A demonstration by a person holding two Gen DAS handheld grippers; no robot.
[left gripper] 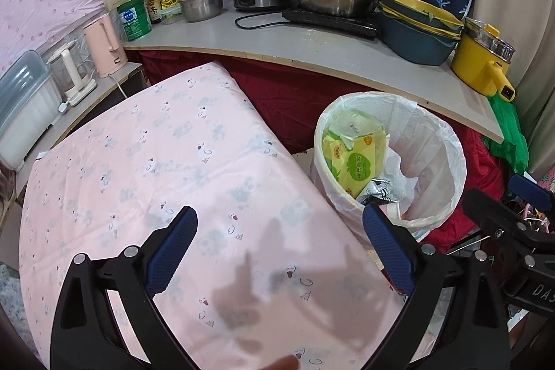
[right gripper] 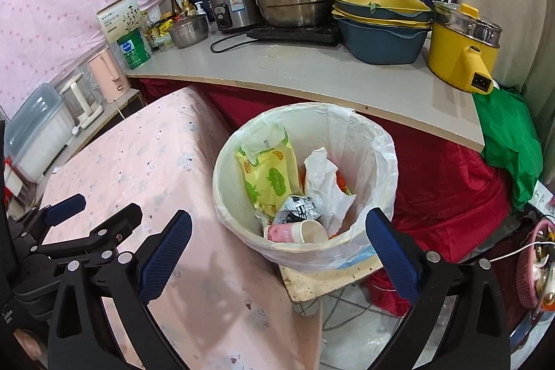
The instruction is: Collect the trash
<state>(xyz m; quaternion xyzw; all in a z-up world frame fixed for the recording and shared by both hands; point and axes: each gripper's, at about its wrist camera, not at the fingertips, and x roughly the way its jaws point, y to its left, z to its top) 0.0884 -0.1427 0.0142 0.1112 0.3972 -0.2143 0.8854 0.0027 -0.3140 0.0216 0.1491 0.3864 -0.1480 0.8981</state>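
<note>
From the left wrist cam, the left gripper (left gripper: 280, 250) hangs wide open and empty over the pink-covered table (left gripper: 145, 182), with the lined trash bin (left gripper: 433, 141) just off its right edge. Right wrist cam: right gripper (right gripper: 279, 254) spread wide too, nothing in it, right above the bin (right gripper: 374, 141), where a yellow-green wipes pack (right gripper: 269, 175), crumpled paper (right gripper: 324, 179) and a pink paper cup (right gripper: 298, 231) sit inside.
</note>
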